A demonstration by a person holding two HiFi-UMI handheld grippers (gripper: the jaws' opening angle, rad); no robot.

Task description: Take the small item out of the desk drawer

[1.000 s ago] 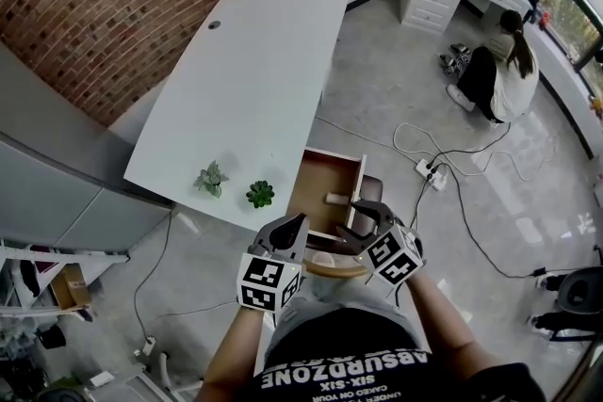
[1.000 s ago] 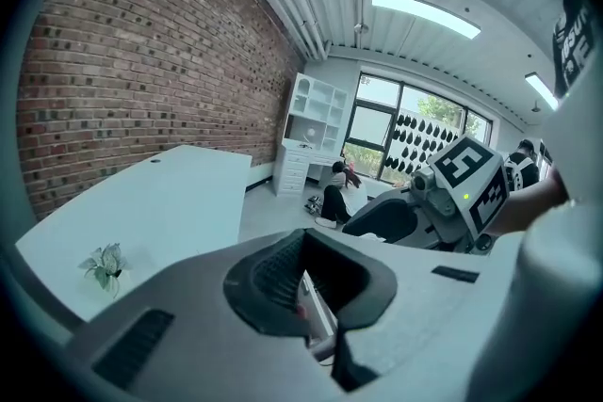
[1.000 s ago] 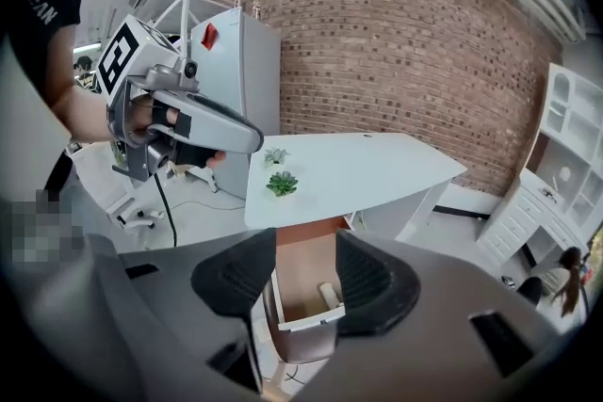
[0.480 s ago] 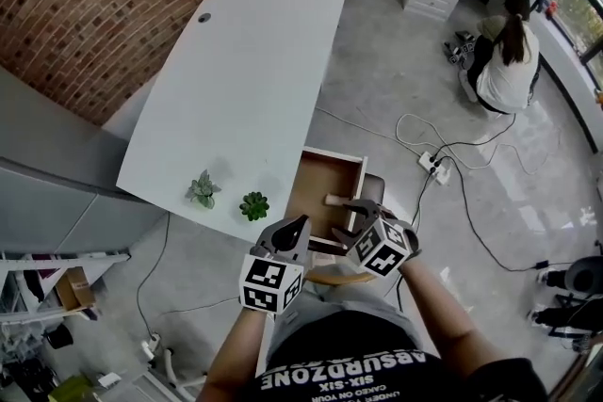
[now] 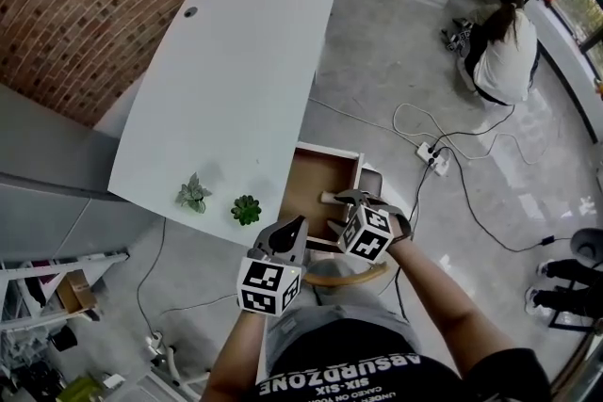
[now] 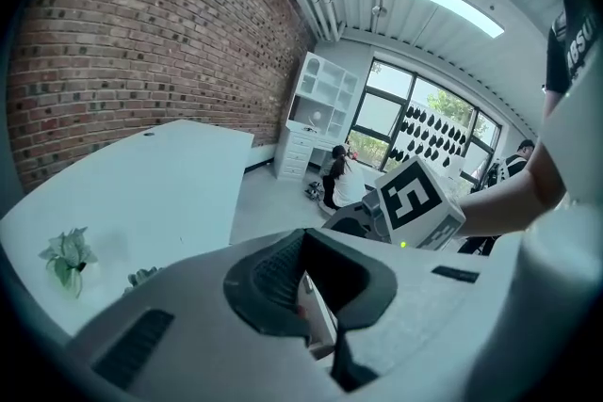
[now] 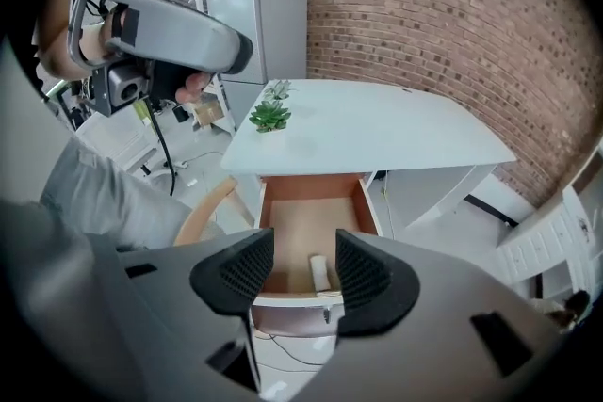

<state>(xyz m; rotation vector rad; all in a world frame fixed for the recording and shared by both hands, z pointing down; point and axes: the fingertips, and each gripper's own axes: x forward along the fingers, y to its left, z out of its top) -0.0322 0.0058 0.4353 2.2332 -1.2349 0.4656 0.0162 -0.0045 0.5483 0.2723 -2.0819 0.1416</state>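
My right claw point(image 5: 345, 199) hangs over the open drawer point(image 5: 311, 179). Its jaws are wide, having just been opening, with nothing pressed between them. The small item point(image 7: 320, 272), a pale roll, lies below them on the drawer floor, just behind the front wall. The drawer juts out from under the bench's point(image 5: 245, 52) near edge, and a curved wooden chair back point(image 5: 325, 279) crowds its front. My left claw point(image 5: 288, 234) hovers beside it, jaws narrowly apart, gripping nothing.
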